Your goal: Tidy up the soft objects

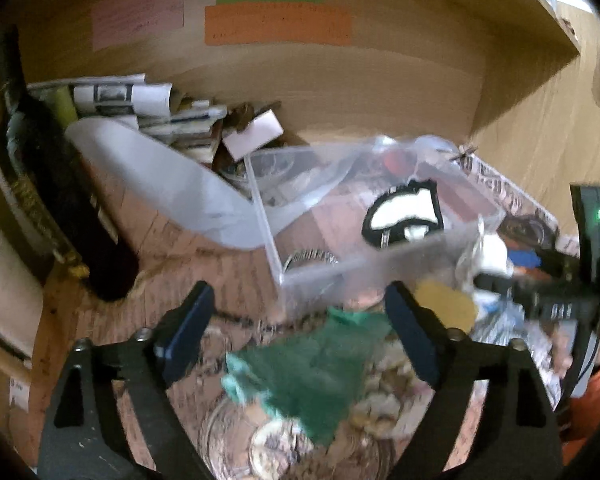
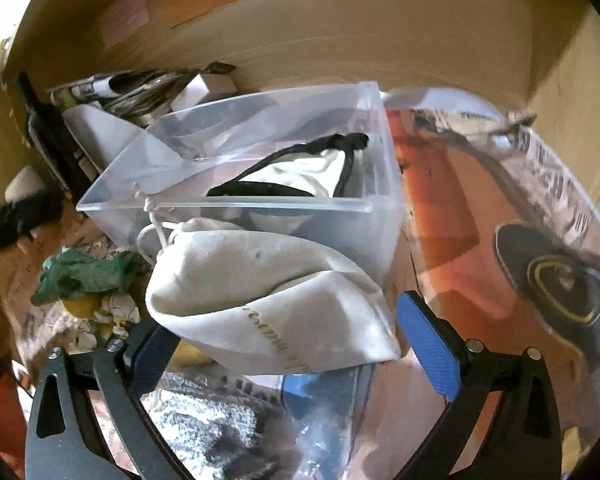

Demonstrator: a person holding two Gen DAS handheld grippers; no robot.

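A clear plastic box (image 2: 260,204) (image 1: 276,256) stands on the wooden table and holds a white cloth with black trim (image 2: 300,172) (image 1: 404,212). A cream drawstring pouch (image 2: 268,292) lies in front of the box, between the spread fingers of my right gripper (image 2: 296,332), which is open. A crumpled green cloth (image 1: 312,372) (image 2: 88,272) lies over a glass jar of small bits. My left gripper (image 1: 300,320) is open above it, one finger on each side. The right gripper also shows at the right edge of the left wrist view (image 1: 540,292).
A dark wine bottle (image 1: 56,200) stands at the left. Rolled papers (image 1: 120,96) and a white plastic sheet (image 1: 160,184) lie behind the box. A clear bag with an orange package (image 2: 480,240) lies to the right. Cardboard walls close the back.
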